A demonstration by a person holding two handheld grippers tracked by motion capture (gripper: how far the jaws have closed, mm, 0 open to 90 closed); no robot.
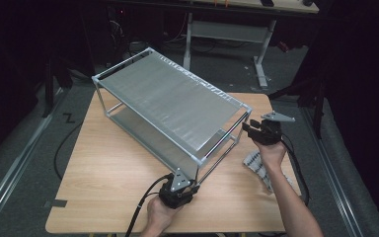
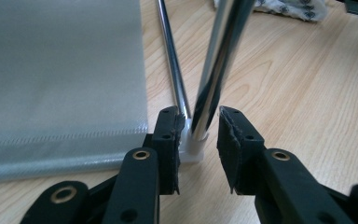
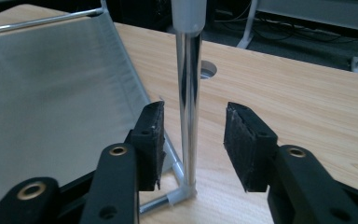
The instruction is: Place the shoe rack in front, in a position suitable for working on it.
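Note:
A two-tier rack of chrome tubes and grey fabric shelves stands slantwise on the wooden table. My left gripper is at the rack's near corner. In the left gripper view it is open, its jaws on either side of the foot of the corner post and its white plastic joint. My right gripper is at the right corner. It is open too, with the upright chrome post standing between the jaws, touching neither.
A clear bag with patterned contents lies on the table under the right forearm, also seen as a bag beyond the post. A round cable hole is in the tabletop. Another desk stands behind.

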